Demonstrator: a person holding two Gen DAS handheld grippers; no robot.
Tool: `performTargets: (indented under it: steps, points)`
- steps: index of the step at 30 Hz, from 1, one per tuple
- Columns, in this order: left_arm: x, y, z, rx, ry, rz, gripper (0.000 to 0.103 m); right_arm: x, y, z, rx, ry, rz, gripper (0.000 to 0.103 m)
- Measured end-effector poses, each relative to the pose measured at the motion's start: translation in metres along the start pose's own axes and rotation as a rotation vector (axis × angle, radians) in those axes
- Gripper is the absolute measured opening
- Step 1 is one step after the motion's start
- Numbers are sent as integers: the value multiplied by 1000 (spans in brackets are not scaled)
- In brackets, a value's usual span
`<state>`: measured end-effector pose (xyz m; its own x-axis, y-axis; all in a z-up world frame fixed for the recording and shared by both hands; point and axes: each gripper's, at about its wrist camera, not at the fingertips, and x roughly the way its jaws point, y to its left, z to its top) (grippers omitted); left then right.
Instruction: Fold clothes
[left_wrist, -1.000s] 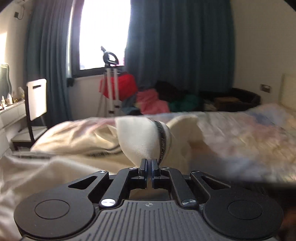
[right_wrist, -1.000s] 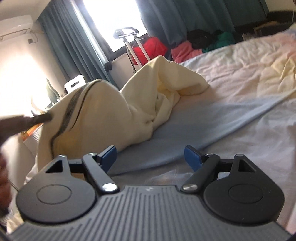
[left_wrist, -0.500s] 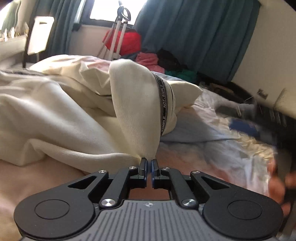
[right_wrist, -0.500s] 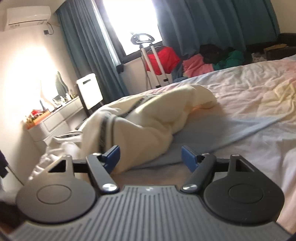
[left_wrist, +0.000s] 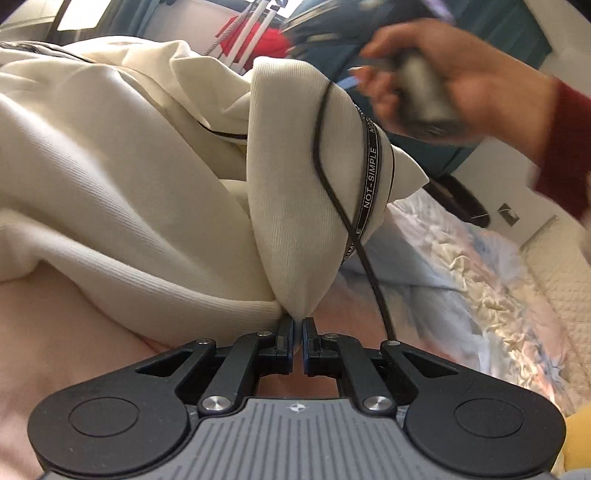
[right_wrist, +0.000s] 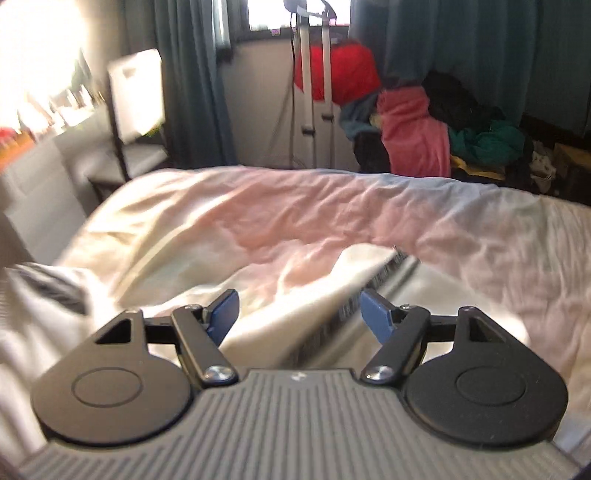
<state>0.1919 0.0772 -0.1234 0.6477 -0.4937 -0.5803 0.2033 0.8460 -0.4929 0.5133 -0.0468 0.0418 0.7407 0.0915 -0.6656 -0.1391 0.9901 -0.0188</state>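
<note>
holding cream garment (left_wrist: 155, 177) pinched in my left gripper (left_wrist: 298, 325); right gripper (right_wrist: 299, 310) spread, empty over the trimmed edge (right_wrist: 373, 288). next: grab it, i reckon, then fold.

The left gripper (left_wrist: 298, 328) has no room in front: a big fold of the cream garment (left_wrist: 291, 206) stands right against its fingers, with a thin black cord (left_wrist: 332, 192) across it. The person's right hand (left_wrist: 436, 77) blocks the way up and to the right. The right gripper (right_wrist: 299, 314) has open air ahead, above the bed (right_wrist: 461, 229). Past the bed stand a tripod (right_wrist: 314, 92), a chair (right_wrist: 136, 110) and a heap of clothes (right_wrist: 413, 129).
</note>
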Motion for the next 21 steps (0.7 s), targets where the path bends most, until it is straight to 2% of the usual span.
performTargets:
  steps: [4, 5, 7, 9, 12, 14, 17, 21]
  points:
    - [7, 10, 3, -36, -6, -54, 5, 60, 16, 4, -81, 113, -80, 72]
    - [8, 12, 3, -42, -13, -71, 5, 71, 17, 0, -100, 137, -95, 65]
    - [11, 18, 6, -63, -12, -89, 5, 80, 15, -4, -96, 131, -159, 25]
    - [13, 23, 9, -89, -11, -106, 5, 76, 4, -6, -34, 98, -181, 14]
    - [11, 21, 11, -61, -19, -98, 5, 48, -14, -3, 50, -50, -169, 9]
    - [8, 18, 10, -40, -27, -92, 5, 21, -23, -1, 55, -155, -176, 3]
    - [3, 16, 10, -29, -34, -86, 5, -23, -51, 2, 103, -245, -222, 3]
    - [-8, 7, 9, 24, -44, -54, 5, -65, -98, -9, 186, -235, -242, 3]
